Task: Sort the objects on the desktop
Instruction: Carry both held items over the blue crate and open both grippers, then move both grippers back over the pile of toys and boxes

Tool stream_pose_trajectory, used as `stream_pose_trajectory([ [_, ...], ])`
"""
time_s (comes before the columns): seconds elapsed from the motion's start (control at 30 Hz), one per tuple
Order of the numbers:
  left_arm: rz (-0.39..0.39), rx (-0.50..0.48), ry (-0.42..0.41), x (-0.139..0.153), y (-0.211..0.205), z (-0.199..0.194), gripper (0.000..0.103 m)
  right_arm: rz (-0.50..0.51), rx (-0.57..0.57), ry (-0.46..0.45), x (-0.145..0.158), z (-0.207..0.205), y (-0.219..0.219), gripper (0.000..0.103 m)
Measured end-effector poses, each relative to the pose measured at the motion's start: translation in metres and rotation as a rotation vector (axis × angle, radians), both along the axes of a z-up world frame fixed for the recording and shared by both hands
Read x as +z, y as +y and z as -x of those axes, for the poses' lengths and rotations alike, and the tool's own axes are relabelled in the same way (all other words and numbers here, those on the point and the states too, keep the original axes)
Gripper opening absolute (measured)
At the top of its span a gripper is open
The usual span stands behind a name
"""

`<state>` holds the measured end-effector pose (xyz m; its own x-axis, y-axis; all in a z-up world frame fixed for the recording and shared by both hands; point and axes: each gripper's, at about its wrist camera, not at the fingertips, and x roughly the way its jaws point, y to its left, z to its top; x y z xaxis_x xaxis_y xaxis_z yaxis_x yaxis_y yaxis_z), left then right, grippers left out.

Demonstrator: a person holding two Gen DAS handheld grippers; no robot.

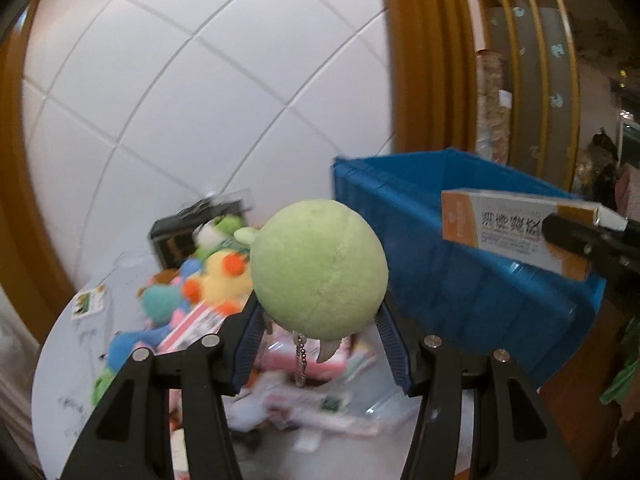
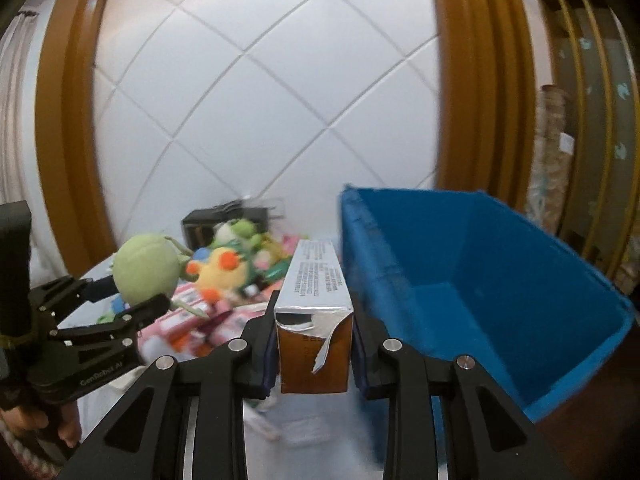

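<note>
My left tongs (image 1: 320, 320) pinch a round green plush (image 1: 319, 268) by its underside, above the toy pile on the worktop (image 1: 60, 360); my right tongs (image 2: 313, 344) clamp a torn carton (image 2: 316, 308) beside the blue bin (image 2: 480, 280). The round plush could roll free; the carton's ripped flap might snag the rim.

The blue bin (image 2: 500, 280) stands open and empty; toys and boxes (image 2: 224, 280) crowd the table left of it.
</note>
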<state>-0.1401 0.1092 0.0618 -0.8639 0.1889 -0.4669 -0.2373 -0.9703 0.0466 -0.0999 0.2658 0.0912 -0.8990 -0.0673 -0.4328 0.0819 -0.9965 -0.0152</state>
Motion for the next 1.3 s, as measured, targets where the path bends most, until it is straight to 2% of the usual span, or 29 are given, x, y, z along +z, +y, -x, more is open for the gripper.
stream_pose_trajectory([
  [0.13, 0.015, -0.027, 0.021, 0.013, 0.066, 0.011, 0.053, -0.015, -0.047, -0.004, 0.004, 0.014, 0.059, 0.028],
  [0.23, 0.017, -0.062, -0.003, 0.022, 0.115, 0.018, 0.053, -0.027, -0.078, -0.025, 0.000, 0.027, 0.106, 0.028],
  [0.47, 0.072, -0.151, -0.151, 0.025, 0.206, 0.034, 0.054, -0.088, -0.153, -0.124, -0.017, 0.049, 0.182, 0.029],
  [0.63, 0.099, -0.202, -0.270, 0.015, 0.249, 0.039, 0.054, -0.115, -0.187, -0.198, -0.040, 0.053, 0.216, 0.029],
  [0.83, 0.155, -0.194, -0.302, 0.006, 0.274, 0.036, 0.057, -0.132, -0.204, -0.235, -0.050, 0.058, 0.236, 0.029],
  [0.9, 0.167, -0.180, -0.294, 0.006, 0.276, 0.036, 0.062, -0.132, -0.204, -0.241, -0.052, 0.059, 0.243, 0.030],
  [0.93, 0.169, -0.174, -0.288, 0.007, 0.277, 0.036, 0.065, -0.134, -0.205, -0.241, -0.052, 0.061, 0.244, 0.035],
  [1.0, 0.168, -0.165, -0.276, 0.009, 0.276, 0.037, 0.080, -0.130, -0.210, -0.237, -0.051, 0.062, 0.249, 0.055],
  [1.03, 0.165, -0.163, -0.270, 0.009, 0.274, 0.036, 0.081, -0.125, -0.210, -0.233, -0.050, 0.062, 0.250, 0.074],
  [1.07, 0.161, -0.158, -0.261, 0.010, 0.273, 0.036, 0.081, -0.125, -0.211, -0.230, -0.050, 0.062, 0.251, 0.087],
  [1.13, 0.152, -0.147, -0.251, 0.012, 0.269, 0.035, 0.082, -0.132, -0.209, -0.215, -0.047, 0.063, 0.253, 0.091],
  [1.23, 0.121, -0.129, -0.236, 0.014, 0.261, 0.032, 0.082, -0.124, -0.206, -0.197, -0.043, 0.060, 0.252, 0.103],
  [1.3, 0.082, -0.118, -0.214, 0.017, 0.251, 0.027, 0.082, -0.121, -0.201, -0.182, -0.040, 0.057, 0.251, 0.103],
])
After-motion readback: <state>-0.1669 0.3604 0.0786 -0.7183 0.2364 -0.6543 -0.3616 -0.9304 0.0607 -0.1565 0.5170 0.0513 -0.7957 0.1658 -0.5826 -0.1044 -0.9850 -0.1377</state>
